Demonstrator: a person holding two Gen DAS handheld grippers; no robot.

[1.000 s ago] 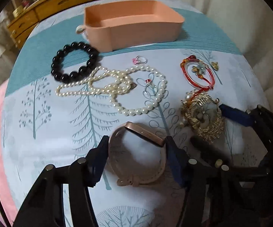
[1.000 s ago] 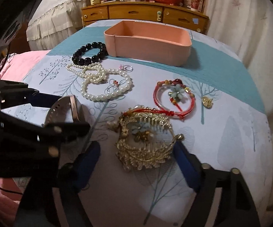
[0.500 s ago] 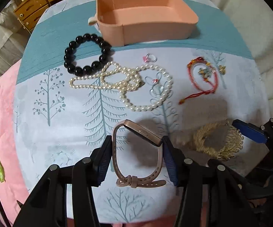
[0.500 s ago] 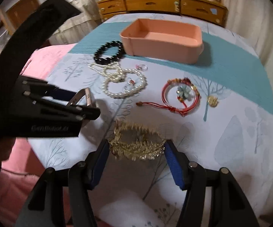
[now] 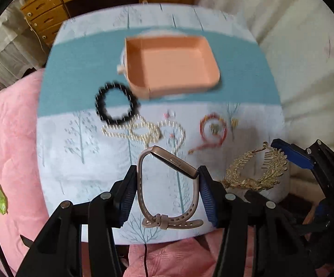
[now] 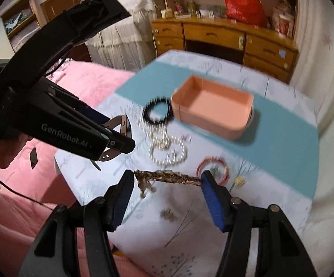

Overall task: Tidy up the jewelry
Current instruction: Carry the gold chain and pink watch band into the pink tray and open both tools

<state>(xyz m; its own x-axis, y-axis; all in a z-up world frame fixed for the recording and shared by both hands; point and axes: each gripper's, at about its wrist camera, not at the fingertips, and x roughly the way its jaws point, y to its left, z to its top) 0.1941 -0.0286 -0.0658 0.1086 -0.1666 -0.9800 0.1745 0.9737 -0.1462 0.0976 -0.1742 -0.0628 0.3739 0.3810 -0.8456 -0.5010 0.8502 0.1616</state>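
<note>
Rose-gold smartwatch point(image 5: 167, 184) now lifted off the tablecloth point(image 5: 79, 161), clamped in left gripper point(image 5: 167, 194), gold hair comb point(image 6: 167, 177) likewise raised, gripped by right gripper point(image 6: 167, 198), pink tray point(image 5: 171, 67) farther below.

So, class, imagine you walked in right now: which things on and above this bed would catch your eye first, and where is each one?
Two lifted pieces stand out: the left tongs grip a beige watch above the near edge of the tree-print cloth, and the right tongs pinch a gold hair comb beside it. Beyond them an empty peach tray sits on the teal stripe, with a black bead bracelet lying just in front of its left corner.
</note>
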